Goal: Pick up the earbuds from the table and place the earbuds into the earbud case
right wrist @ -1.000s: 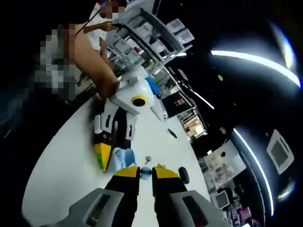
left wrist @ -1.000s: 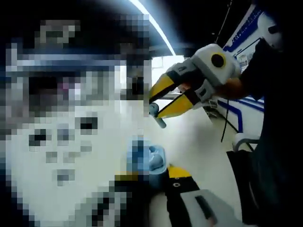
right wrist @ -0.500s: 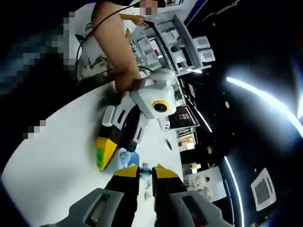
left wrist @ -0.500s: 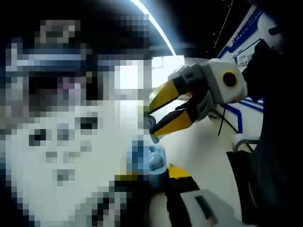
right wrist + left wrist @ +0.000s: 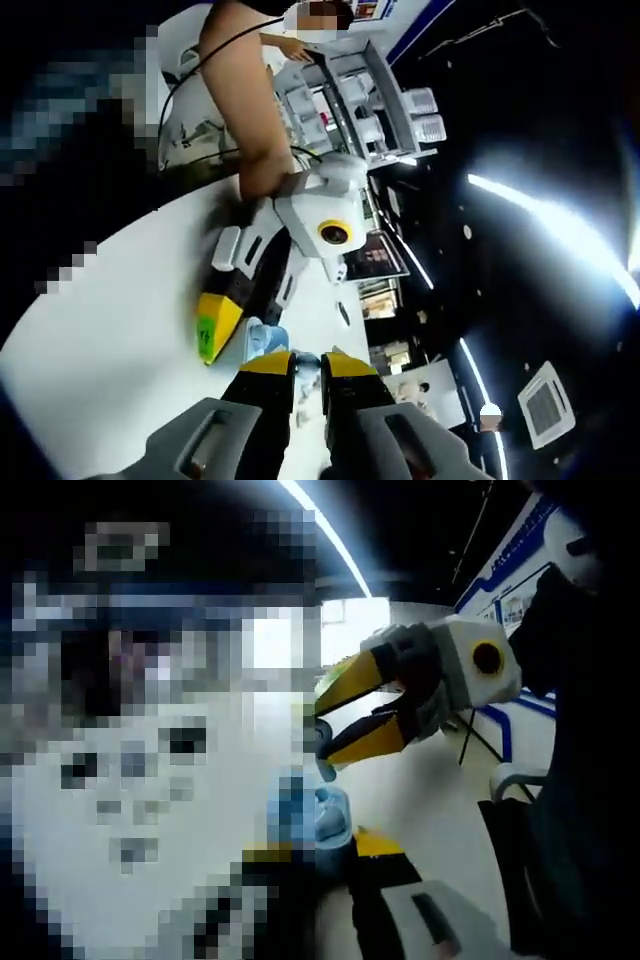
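Left gripper view, near to far: left hand-held gripper [image 5: 335,850] sat clamped on the one open blue earbud case [image 5: 318,815], and just past it the right hand-held gripper [image 5: 322,742] came in from the right, yellow jaws pinched on one earbud [image 5: 324,752] right above the case, white desk [image 5: 430,790] behind. Right gripper view agreed: right hand-held gripper [image 5: 306,366] jaws near together on the earbud [image 5: 307,361], case [image 5: 266,338] just beyond at the left hand-held gripper's [image 5: 222,330] tip. Judged step was insertion; next called for lowering the bud into its well, then letting go; counted one earbud, one case, two grippers.
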{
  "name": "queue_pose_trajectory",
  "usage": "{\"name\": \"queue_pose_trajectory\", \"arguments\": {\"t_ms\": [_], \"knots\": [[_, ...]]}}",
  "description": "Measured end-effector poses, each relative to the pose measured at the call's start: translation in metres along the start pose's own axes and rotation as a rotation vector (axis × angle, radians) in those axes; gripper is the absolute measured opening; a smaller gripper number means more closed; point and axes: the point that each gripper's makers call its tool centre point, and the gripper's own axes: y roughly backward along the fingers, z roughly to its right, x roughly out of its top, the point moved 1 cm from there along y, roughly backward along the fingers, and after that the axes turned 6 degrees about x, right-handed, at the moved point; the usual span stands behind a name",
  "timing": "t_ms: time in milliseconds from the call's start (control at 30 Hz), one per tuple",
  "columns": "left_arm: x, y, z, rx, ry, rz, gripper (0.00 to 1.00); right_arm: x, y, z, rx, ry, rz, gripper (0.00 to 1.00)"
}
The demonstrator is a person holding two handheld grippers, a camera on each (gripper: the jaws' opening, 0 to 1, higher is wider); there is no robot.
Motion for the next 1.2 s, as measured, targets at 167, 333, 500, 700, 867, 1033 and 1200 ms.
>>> {"name": "queue_pose_trajectory", "arguments": {"t_ms": [167, 333, 500, 700, 867, 1033, 1200], "knots": [[0.000, 0.000, 0.000, 0.000, -0.001, 0.000, 0.19, -0.001, -0.001, -0.006, 0.002, 0.000, 0.000, 0.10], [-0.001, 0.000, 0.000, 0.001, -0.001, 0.001, 0.19, 0.001, 0.000, -0.010, -0.010, 0.010, 0.005, 0.10], [-0.001, 0.000, 0.000, 0.001, -0.003, 0.001, 0.19, -0.002, 0.002, -0.012, -0.022, 0.004, -0.005, 0.10], [-0.001, 0.000, 0.000, 0.001, -0.002, 0.001, 0.19, -0.005, 0.006, -0.014, -0.022, -0.005, -0.015, 0.09], [-0.001, 0.000, 0.000, 0.001, -0.003, 0.001, 0.19, -0.006, 0.008, -0.014, -0.021, -0.008, -0.021, 0.09], [0.000, 0.000, 0.001, 0.002, -0.004, 0.001, 0.19, -0.004, 0.008, -0.015, -0.018, 0.003, -0.019, 0.09], [0.000, 0.000, 0.001, 0.002, -0.004, 0.001, 0.19, 0.001, 0.008, -0.015, -0.016, 0.059, -0.029, 0.09]]}}
